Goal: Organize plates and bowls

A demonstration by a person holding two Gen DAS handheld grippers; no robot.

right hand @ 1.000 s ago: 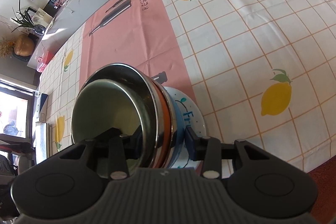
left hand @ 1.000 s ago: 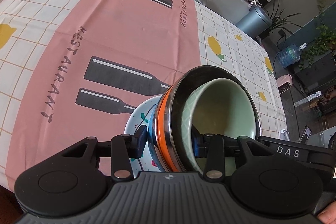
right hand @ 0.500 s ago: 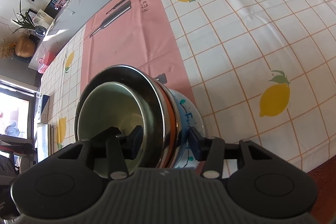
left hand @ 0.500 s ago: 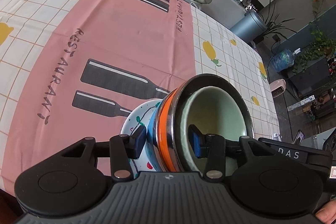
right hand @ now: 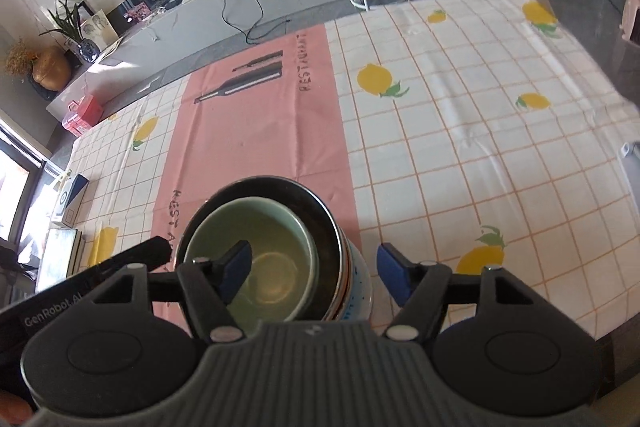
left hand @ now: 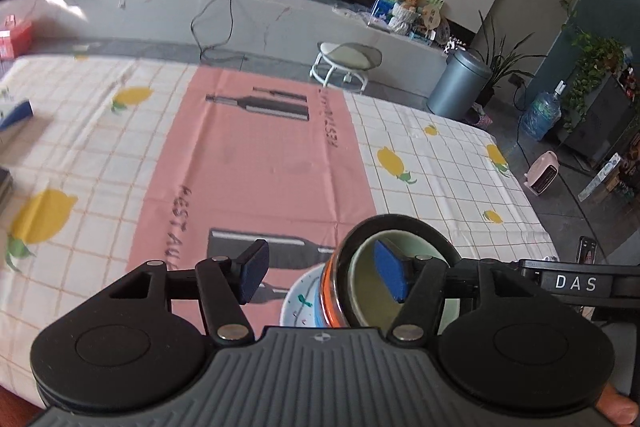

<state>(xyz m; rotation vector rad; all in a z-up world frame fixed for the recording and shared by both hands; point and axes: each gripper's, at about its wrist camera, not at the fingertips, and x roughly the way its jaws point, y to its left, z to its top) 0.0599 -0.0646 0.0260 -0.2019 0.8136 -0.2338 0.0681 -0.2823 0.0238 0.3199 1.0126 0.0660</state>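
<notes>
Green bowl (right hand: 256, 267) (nested) in steel bowl (right hand: 320, 219)

White letters "DAS" mark the black bar (left hand: 576, 283) just right of the left gripper (left hand: 324, 273), "GenRobot.AI" runs along the black bar (right hand: 56, 311) left of the right gripper (right hand: 316, 269), and "RESTAURANT" lettering lies partly readable on the pink tablecloth panel (right hand: 260, 131) ahead.

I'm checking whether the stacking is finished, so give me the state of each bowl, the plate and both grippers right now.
green bowl: nested in the steel bowl, empty
steel bowl: stacked on the plate
plate: on the tablecloth, bottom of the stack
left gripper: open, gripping nothing
right gripper: open, gripping nothing
</notes>
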